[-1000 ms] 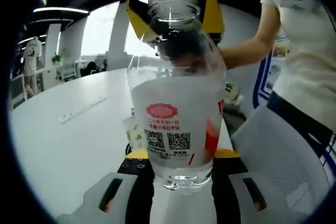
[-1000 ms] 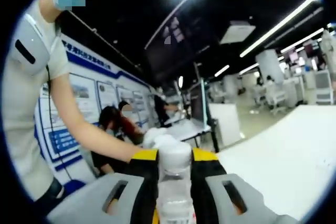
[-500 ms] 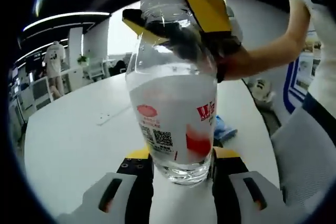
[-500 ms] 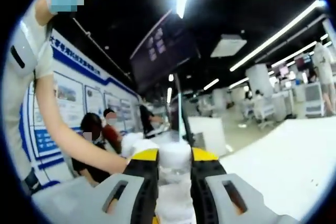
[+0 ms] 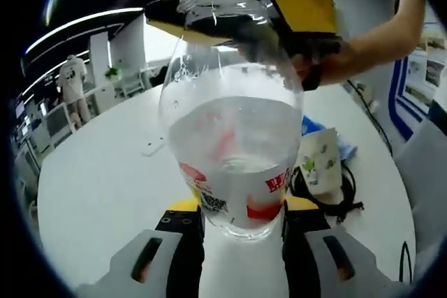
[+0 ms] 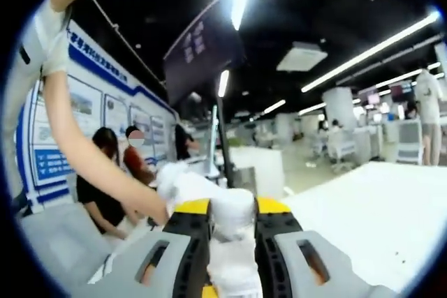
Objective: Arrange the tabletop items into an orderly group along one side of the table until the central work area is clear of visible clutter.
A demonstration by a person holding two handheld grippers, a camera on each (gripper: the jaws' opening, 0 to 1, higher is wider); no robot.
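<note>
In the left gripper view, the left gripper [image 5: 241, 222] has its two black, yellow-tipped jaws pressed against the base of a clear plastic water bottle with a white-and-red printed label [image 5: 234, 151], pinching it from both sides. The bottle stands along the jaws and leans slightly, lifted above the white tabletop [image 5: 98, 193], and is roughly half full of water. At its upper end the right gripper [image 5: 251, 12] comes in from the right, its yellow-and-black jaws closed around the bottle's neck, with the person's hand [image 5: 328, 61] right behind it.

Beyond the bottle, on the right side of the table, a small pale pouch printed with green plants [image 5: 320, 165] sits touching a crumpled blue cloth [image 5: 328, 134] and rests on a coil of black cable [image 5: 328, 197] (how much of the coil lies under the pouch cannot be told). A flat white strip [image 5: 152, 148] lies further back to the left, well apart from that cluster.

In the right gripper view, the right gripper's jaws rise on either side of the bottle's white cap [image 6: 232, 209], clamped on it. The bare forearm [image 6: 91, 151] of the person slopes down from the upper left to the grip. The tabletop spreads pale to the right, and seated people and office desks show in the background.
</note>
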